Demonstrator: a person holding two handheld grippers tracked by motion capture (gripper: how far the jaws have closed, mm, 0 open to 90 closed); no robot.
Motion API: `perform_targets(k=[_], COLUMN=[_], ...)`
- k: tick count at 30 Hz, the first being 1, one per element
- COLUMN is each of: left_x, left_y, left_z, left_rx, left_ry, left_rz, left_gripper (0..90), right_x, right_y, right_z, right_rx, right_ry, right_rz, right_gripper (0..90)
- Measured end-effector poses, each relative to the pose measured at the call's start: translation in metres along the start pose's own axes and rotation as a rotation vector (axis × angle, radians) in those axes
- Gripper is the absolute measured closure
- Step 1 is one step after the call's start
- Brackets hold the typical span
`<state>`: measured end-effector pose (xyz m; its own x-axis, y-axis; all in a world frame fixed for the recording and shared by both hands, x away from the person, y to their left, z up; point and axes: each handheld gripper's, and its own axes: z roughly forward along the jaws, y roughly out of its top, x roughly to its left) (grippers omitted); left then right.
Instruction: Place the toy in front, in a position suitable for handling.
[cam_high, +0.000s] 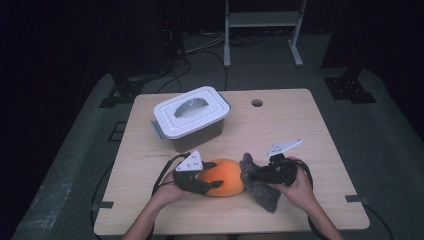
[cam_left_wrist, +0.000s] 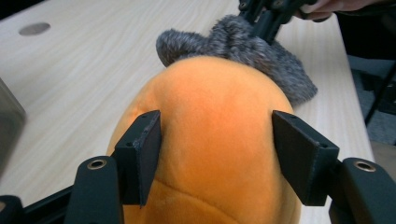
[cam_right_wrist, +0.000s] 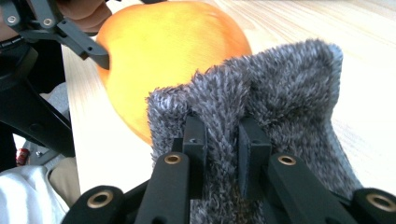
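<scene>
An orange plush ball (cam_high: 227, 175) lies near the table's front edge, with a grey furry piece (cam_high: 261, 192) touching its right side. My left gripper (cam_high: 212, 181) comes in from the left, and its pads (cam_left_wrist: 144, 149) press on both flanks of the orange plush (cam_left_wrist: 215, 112). My right gripper (cam_high: 252, 175) is shut on the grey fur (cam_right_wrist: 280, 79), with a fold pinched between its two pads (cam_right_wrist: 196, 135). The orange plush (cam_right_wrist: 163, 51) sits just beyond the fur in the right gripper view. One far side of the plush is hidden.
A lidded plastic box (cam_high: 192, 117) with a white lid stands at the back left of the wooden table (cam_high: 300, 125). A round hole (cam_high: 257, 103) marks the table's far edge. Cables trail off the near edge beside both forearms.
</scene>
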<state>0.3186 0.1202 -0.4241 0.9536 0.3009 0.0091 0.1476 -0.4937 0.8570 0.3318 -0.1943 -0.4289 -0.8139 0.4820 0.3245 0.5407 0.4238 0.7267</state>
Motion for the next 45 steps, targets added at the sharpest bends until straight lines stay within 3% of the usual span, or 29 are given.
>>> perform_targets(k=[5, 8, 10, 12, 14, 17, 26, 33, 41, 43, 45], left_x=[-0.003, -0.003, -0.002, -0.001, 0.001, 0.002, 0.004, 0.004, 0.003, 0.003, 0.002], left_y=[0.005, 0.010, 0.013, 0.013, 0.008, 0.006, -0.002, -0.003, -0.003, -0.003, -0.003], left_z=[0.002, 0.001, 0.001, 0.006, 0.010, 0.008, 0.002, 0.002, 0.002, 0.003, 0.004], left_rx=[0.007, -0.006, -0.012, 0.016, 0.044, 0.049, 0.033, 0.037, 0.035, 0.035, 0.035], left_ry=[-0.014, -0.018, 0.011, 0.024, 0.011, 0.006, -0.016, -0.025, -0.025, -0.024, -0.025], left_rz=[-0.001, -0.029, -0.055, -0.070, -0.065, -0.065, -0.073, -0.066, -0.061, -0.060, -0.058], left_gripper=[30.6, 23.0, 14.9, 10.3, 14.0, 22.9, 23.8, 23.1, 23.2, 23.0, 22.5], right_x=[0.014, 0.020, 0.019, 0.020, 0.020, 0.016, -0.007, 0.008, -0.001, 0.002, 0.007], right_y=[0.012, 0.014, 0.011, 0.010, 0.009, 0.006, -0.009, 0.005, -0.005, -0.002, 0.004], right_z=[-0.004, 0.006, 0.010, 0.009, 0.009, 0.009, 0.009, 0.005, 0.007, 0.003, -0.004], right_rx=[-0.088, -0.050, -0.034, -0.033, -0.032, -0.030, 0.018, -0.057, 0.000, -0.022, -0.082], right_ry=[0.051, 0.051, 0.076, 0.076, 0.079, 0.087, 0.046, 0.079, 0.065, 0.064, 0.084], right_rz=[-0.033, -0.062, -0.062, -0.073, -0.072, -0.053, 0.033, -0.010, 0.027, 0.018, 0.006], right_gripper=[75.9, 75.9, 75.8, 75.7, 75.7, 75.7, 75.6, 75.7, 75.7, 75.7, 75.7])
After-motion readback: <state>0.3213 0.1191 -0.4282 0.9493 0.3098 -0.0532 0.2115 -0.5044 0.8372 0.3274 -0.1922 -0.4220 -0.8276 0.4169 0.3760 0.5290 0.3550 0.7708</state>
